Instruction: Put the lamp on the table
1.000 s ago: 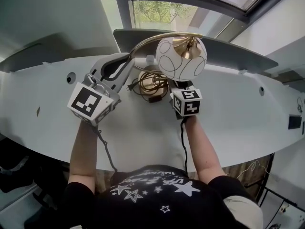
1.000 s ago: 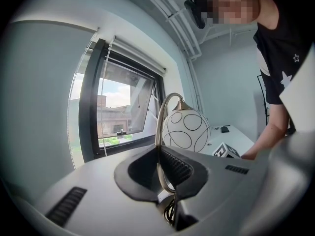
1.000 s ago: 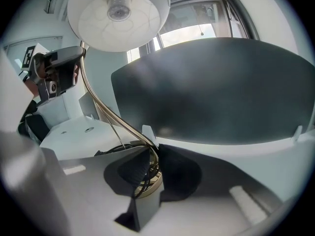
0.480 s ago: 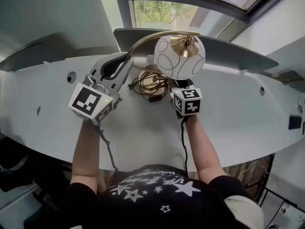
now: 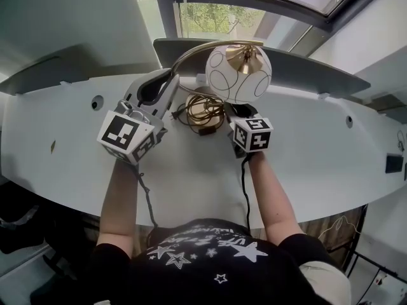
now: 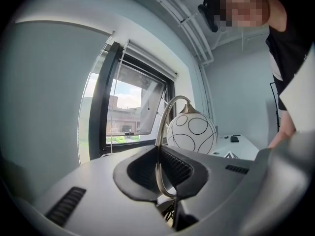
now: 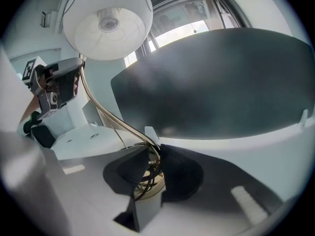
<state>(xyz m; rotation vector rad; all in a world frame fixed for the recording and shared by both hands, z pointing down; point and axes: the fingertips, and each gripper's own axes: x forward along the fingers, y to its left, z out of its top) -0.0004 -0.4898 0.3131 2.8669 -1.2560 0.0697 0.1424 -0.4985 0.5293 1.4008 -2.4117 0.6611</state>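
In the head view, a long white curved desk (image 5: 318, 157) sits under a window (image 5: 216, 18). A brass lamp (image 5: 229, 86) stands at the back of the desk, near the middle. It has a round white glass shade (image 5: 247, 74) with thin dark rings on it. Its bent brass arm (image 5: 188, 53) loops up from a round brass foot (image 5: 205, 105). A dark cord (image 5: 191, 114) lies in loops on the foot. The foot looks to be down on the desk. The left gripper (image 5: 168, 89) reaches the arm from the left. The right gripper (image 5: 227, 112) reaches the foot from the right, under the shade.

In the left gripper view, the jaws of the left gripper (image 6: 165, 179) are clenched on the thin arm (image 6: 165, 122). The arm stands up between the dark pads and bends over to the shade (image 6: 191, 133). The window (image 6: 128, 117) is behind it.

In the right gripper view, the jaws of the right gripper (image 7: 152, 173) have just been opening. The foot (image 7: 150, 184) and its cord sit between them, and the pads are loose around it. The shade (image 7: 108, 21) hangs at the top left. The left gripper (image 7: 59, 90) holds the arm (image 7: 106, 117) on the left. A big dark grey curved board (image 7: 221, 82) stands behind the desk (image 7: 285, 141).
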